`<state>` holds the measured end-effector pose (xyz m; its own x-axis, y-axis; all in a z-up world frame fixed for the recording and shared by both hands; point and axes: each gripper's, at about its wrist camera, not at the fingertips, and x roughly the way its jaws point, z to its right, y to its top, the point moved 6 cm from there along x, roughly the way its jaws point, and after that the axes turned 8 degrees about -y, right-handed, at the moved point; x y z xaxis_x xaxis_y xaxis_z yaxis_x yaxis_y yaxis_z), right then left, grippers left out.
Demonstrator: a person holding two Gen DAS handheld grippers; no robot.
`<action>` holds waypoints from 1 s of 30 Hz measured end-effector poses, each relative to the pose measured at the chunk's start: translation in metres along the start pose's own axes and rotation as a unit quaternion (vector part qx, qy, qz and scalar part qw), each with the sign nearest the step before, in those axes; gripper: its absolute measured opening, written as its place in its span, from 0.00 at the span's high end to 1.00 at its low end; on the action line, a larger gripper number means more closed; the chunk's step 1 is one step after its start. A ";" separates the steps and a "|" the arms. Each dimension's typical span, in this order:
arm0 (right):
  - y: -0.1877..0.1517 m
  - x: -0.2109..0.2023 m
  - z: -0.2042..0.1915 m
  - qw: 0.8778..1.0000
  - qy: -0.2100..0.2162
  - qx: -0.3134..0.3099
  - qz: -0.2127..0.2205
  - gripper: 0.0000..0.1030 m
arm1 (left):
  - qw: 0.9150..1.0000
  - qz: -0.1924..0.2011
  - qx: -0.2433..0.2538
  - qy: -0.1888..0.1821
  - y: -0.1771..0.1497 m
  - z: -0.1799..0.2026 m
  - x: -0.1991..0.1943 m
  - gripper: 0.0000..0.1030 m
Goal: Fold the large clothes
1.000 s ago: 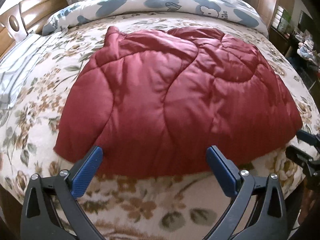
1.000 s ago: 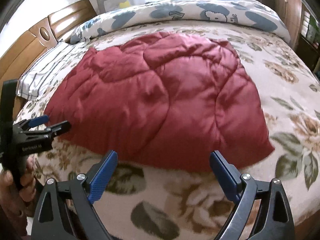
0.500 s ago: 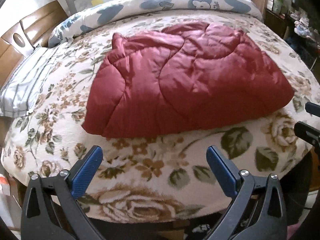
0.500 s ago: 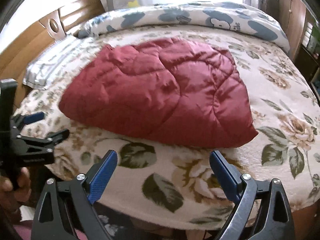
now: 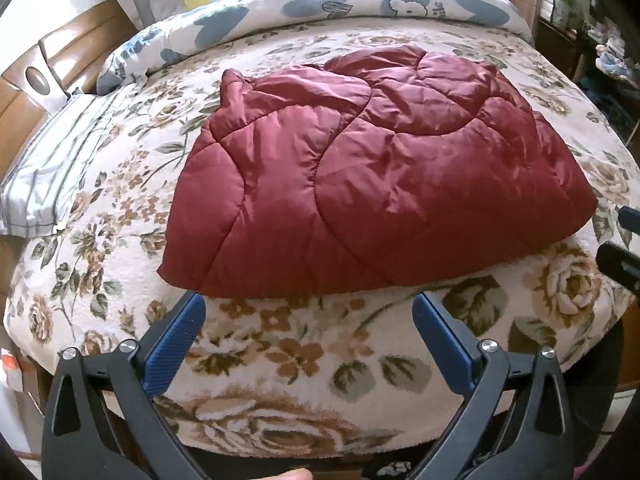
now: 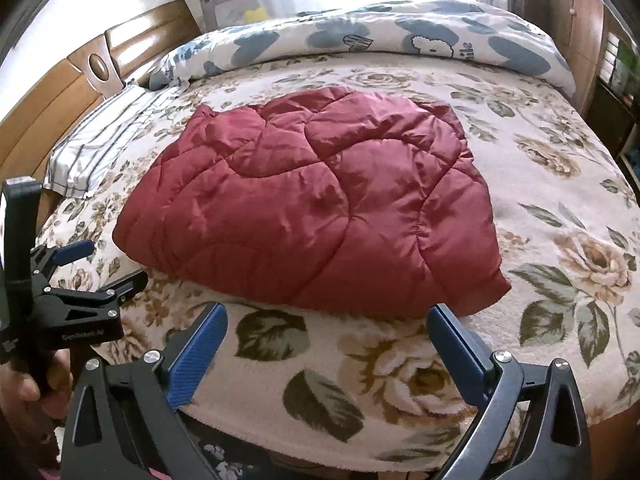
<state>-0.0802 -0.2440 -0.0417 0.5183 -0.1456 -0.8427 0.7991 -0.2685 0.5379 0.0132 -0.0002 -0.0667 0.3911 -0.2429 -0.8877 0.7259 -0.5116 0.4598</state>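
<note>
Two sets of jaws, both mine, hang spread wide with nothing between them: my left gripper (image 5: 308,312) and my right gripper (image 6: 326,324), each a pair of black plastic arms tipped with ribbed blue pads.

Just ahead of both lies the dark red quilted satin jacket (image 5: 372,188), folded into a puffy, rounded bundle. Its shiny fabric is crossed by curved stitched seams that divide it into soft swollen panels, and its surface is creased. Its near hem sits just beyond my left fingertips, apart from them. Through the right camera the same bundle (image 6: 320,208) lies straight ahead, with a gathered cuff at its near right corner close to my right-hand pad (image 6: 456,344), not touching.

The jacket rests on a cream fleece bedspread printed with brown roses and green leaves (image 5: 280,360), fuzzy in texture, which drops over the mattress edge below my jaws. Beyond the jacket runs a long rolled white duvet with blue patches and cartoon animals (image 6: 400,36). Ahead to my left sits a grey-striped white pillow (image 5: 52,168) against a glossy wooden headboard (image 6: 60,92).

My left gripper also shows at the left edge of the right camera (image 6: 104,268), held in a hand (image 6: 28,384).
</note>
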 end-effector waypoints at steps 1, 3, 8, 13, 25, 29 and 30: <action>0.000 0.002 -0.001 1.000 0.002 -0.002 -0.002 0.02 | 1.000 0.000 -0.001 -0.001 0.000 0.000 0.000 0.00; 0.000 0.004 -0.003 1.000 0.004 -0.004 -0.004 0.02 | 1.000 0.003 -0.004 -0.005 0.003 0.000 -0.001 0.00; 0.003 0.007 -0.006 1.000 0.004 -0.004 -0.003 0.02 | 1.000 0.015 -0.012 -0.009 0.010 -0.001 -0.004 0.00; 0.007 0.014 -0.007 1.000 0.002 -0.005 -0.004 0.02 | 1.000 0.022 -0.017 -0.010 0.016 -0.002 -0.006 0.00; 0.011 0.031 -0.003 1.000 0.002 0.001 -0.013 0.02 | 0.999 0.026 -0.019 -0.010 0.021 -0.004 -0.005 0.00; 0.011 0.031 -0.003 1.000 0.002 0.001 -0.013 0.02 | 0.999 0.026 -0.019 -0.010 0.021 -0.004 -0.004 0.00; 0.011 0.031 -0.003 1.000 0.001 0.001 -0.013 0.02 | 0.999 0.026 -0.019 -0.010 0.021 -0.004 -0.004 0.00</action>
<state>-0.0542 -0.2484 -0.0620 0.4982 -0.1362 -0.8563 0.8116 -0.2743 0.5158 0.0292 -0.0061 -0.0533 0.4186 -0.2852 -0.8622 0.7253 -0.4663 0.5064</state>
